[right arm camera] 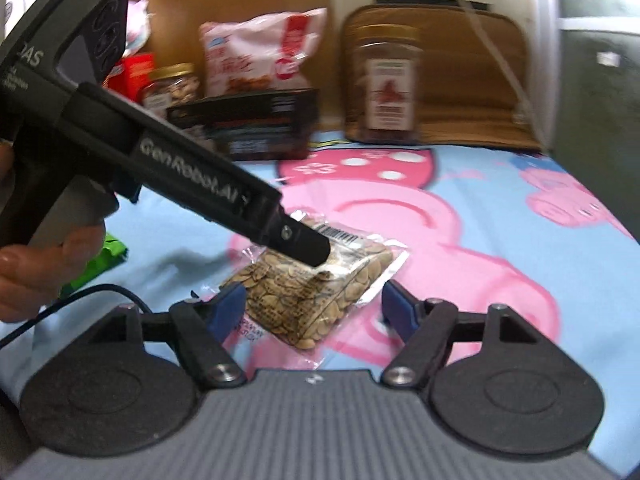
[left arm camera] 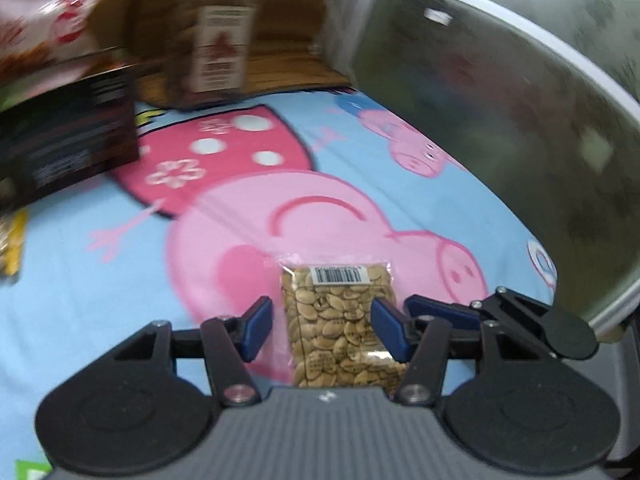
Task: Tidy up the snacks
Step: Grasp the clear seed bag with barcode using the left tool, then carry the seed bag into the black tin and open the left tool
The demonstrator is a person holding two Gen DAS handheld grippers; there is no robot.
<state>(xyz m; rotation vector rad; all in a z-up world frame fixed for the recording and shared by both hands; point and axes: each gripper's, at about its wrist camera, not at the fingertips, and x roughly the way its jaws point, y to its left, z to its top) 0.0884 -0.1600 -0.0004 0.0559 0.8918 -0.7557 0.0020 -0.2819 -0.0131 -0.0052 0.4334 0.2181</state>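
A clear packet of seeds point(left arm camera: 340, 320) with a barcode label lies flat on the cartoon-pig cloth point(left arm camera: 200, 248). My left gripper point(left arm camera: 322, 330) is open, its blue pads on either side of the packet with a gap on the left side. In the right wrist view the same packet point(right arm camera: 320, 284) lies between the open blue pads of my right gripper point(right arm camera: 314, 312), and the left gripper point(right arm camera: 304, 242) reaches in from the left over the packet's top. Neither gripper holds the packet.
At the back stand a black box point(right arm camera: 256, 128), a pink snack bag point(right arm camera: 260, 56), a tall brown jar point(right arm camera: 386, 84), a small nut jar point(right arm camera: 172, 84) and a red box point(right arm camera: 134, 72). A green wrapper point(right arm camera: 100, 260) lies at left. A glass pane point(left arm camera: 520, 120) bounds the right.
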